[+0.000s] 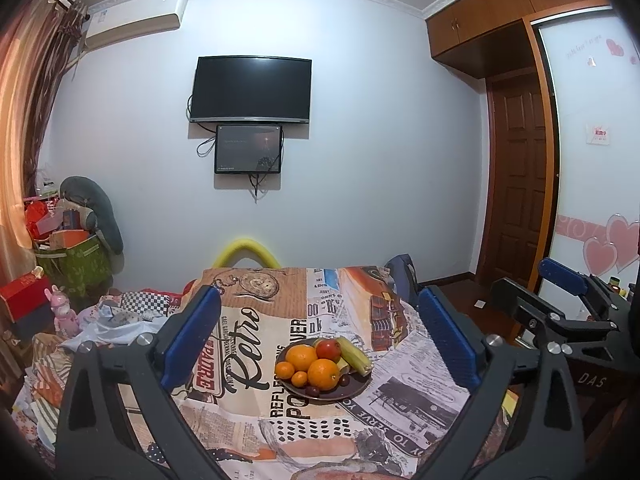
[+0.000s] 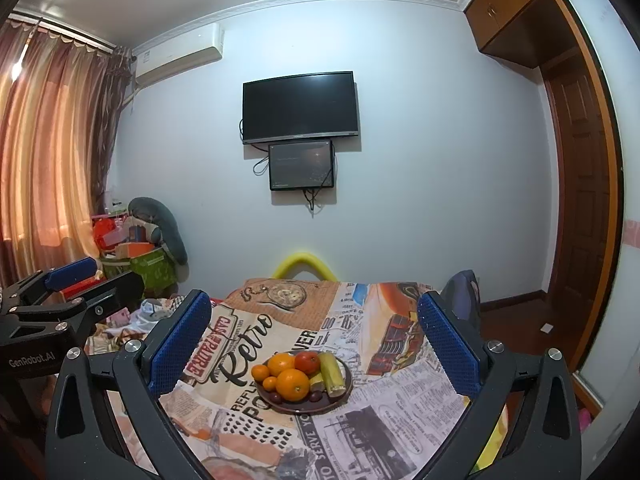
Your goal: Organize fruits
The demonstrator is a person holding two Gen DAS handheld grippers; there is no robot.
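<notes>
A dark plate sits on a table covered with a retro newspaper-print cloth. It holds two large oranges, small tangerines, a red apple, corn cobs and dark grapes. My left gripper is open and empty, held above and short of the plate. My right gripper is open and empty too. Each gripper shows at the edge of the other's view.
A yellow foam loop stands behind the table's far edge. A dark chair back is at the far right corner. Bags, boxes and toys clutter the left. A TV hangs on the wall.
</notes>
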